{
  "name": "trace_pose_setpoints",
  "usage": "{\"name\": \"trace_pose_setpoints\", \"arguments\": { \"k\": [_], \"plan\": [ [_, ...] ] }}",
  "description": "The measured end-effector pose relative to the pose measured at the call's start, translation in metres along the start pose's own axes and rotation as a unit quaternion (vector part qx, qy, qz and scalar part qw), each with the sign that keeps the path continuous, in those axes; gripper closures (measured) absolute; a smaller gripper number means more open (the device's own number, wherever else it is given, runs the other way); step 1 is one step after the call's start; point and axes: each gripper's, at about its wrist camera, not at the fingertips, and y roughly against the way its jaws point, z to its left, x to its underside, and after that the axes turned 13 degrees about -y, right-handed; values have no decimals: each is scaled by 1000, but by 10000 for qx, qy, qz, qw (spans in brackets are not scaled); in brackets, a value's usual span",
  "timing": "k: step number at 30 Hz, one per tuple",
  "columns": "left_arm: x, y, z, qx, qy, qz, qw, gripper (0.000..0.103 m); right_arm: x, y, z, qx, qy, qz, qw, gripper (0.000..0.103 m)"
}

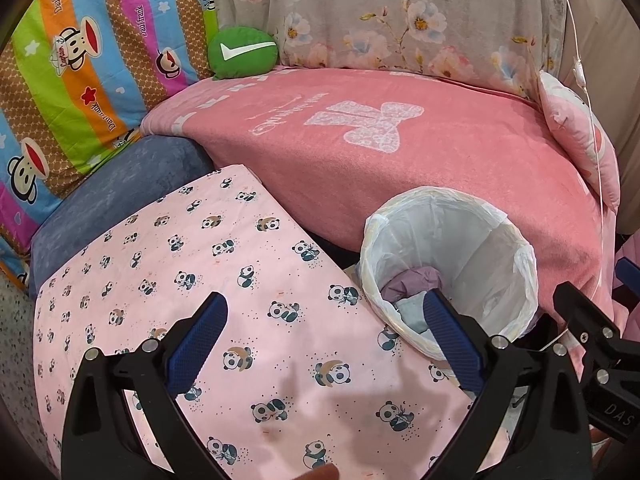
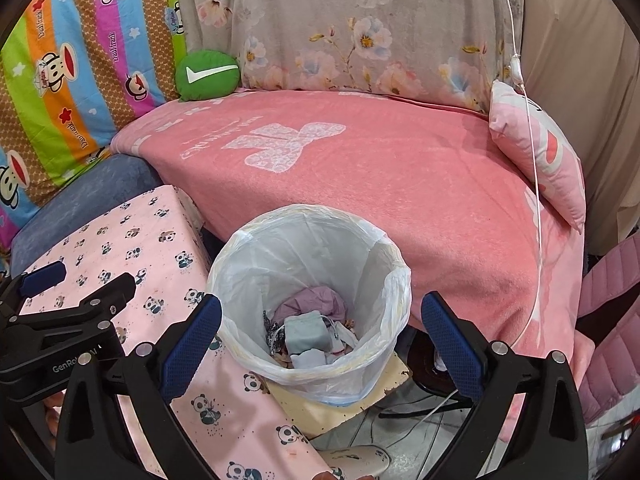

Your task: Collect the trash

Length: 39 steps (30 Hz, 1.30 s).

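Note:
A round bin (image 2: 280,240) lined with a white plastic bag stands between the panda-print table and the pink bed. Inside lie crumpled trash pieces (image 2: 310,320): purple, grey-blue and white scraps. My right gripper (image 2: 320,334) is open and empty, its blue pads on either side of the bin's mouth, above it. My left gripper (image 1: 326,338) is open and empty above the panda-print cloth (image 1: 200,280), with the bin (image 1: 500,216) just right of its right finger. The left gripper also shows at the left edge of the right wrist view (image 2: 72,292).
A pink blanket (image 2: 380,168) covers the bed behind the bin. A green round cushion (image 2: 208,74), a striped cartoon pillow (image 2: 80,60) and a floral cover (image 2: 360,32) lie at the back. A pink pillow (image 2: 540,152) and a hanging white cord (image 2: 534,160) are on the right.

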Motion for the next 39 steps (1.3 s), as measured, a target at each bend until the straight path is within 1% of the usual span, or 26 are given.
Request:
{"name": "trace_pose_setpoints", "arguments": {
  "k": [22, 39],
  "plan": [
    [2, 2, -9, -89, -33, 110, 9999, 8, 7, -3, -4, 92, -29, 156, 9998, 4],
    [3, 0, -17, -119, -88, 192, 9997, 8, 10, -5, -7, 115, -41, 179, 9998, 4]
  ]
}}
